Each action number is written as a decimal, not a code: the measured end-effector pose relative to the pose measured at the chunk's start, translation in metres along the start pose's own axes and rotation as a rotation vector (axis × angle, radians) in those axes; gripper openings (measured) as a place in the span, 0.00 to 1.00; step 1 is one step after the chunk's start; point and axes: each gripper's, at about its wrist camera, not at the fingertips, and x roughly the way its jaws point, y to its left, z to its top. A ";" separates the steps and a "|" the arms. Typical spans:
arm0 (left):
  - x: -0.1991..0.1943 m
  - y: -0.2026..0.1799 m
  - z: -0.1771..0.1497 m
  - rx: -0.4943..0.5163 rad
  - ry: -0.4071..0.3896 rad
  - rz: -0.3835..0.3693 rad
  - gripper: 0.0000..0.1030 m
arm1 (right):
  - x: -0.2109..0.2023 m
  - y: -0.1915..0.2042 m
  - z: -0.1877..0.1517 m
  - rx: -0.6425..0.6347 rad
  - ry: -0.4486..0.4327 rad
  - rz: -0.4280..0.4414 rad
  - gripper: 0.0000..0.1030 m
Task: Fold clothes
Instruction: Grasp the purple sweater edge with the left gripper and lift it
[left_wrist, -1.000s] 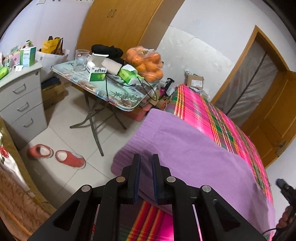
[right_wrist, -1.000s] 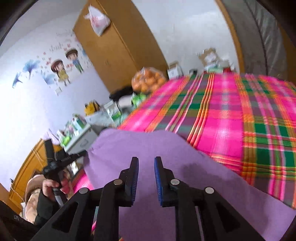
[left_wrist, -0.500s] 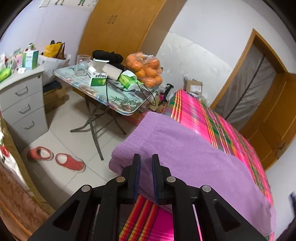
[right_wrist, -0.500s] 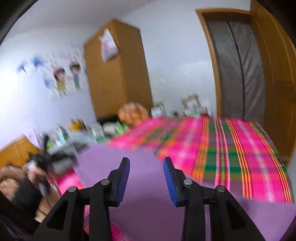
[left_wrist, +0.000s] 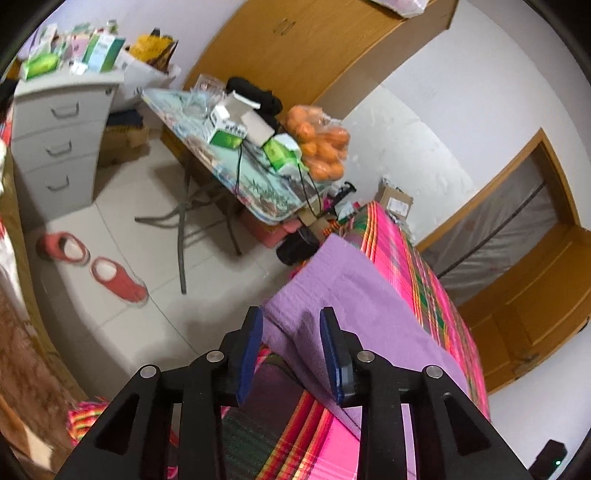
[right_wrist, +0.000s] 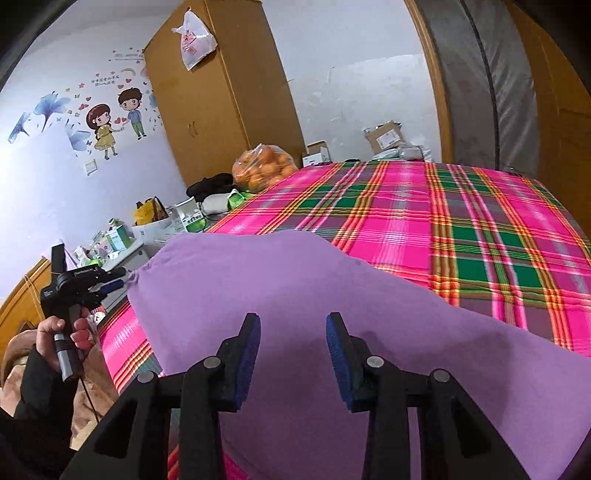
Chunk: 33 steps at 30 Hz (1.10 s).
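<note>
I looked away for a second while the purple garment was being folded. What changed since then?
Both hand-held grippers, left and right, were nearly shut a second ago; the right now stands open and the left is opening, cloth edge between its jaws. The purple garment stays on the plaid bedspread.

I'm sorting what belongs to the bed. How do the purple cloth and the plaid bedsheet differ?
The purple cloth is one plain colour; the plaid bedsheet is pink, green and orange checks. The cloth lies on top, folded over with a doubled edge; the bedsheet is spread flat beneath. The cloth covers only the near part; the bedsheet runs on beyond it. Both are soft fabric.
</note>
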 end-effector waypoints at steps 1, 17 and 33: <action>0.001 0.001 0.000 -0.005 0.006 -0.001 0.31 | 0.002 0.001 0.000 -0.003 0.001 0.005 0.37; 0.034 0.026 -0.005 -0.277 0.131 -0.123 0.52 | 0.011 0.005 0.004 -0.024 0.009 0.036 0.37; 0.029 0.011 0.005 -0.220 0.047 -0.123 0.23 | 0.014 0.004 0.004 -0.003 0.016 0.035 0.37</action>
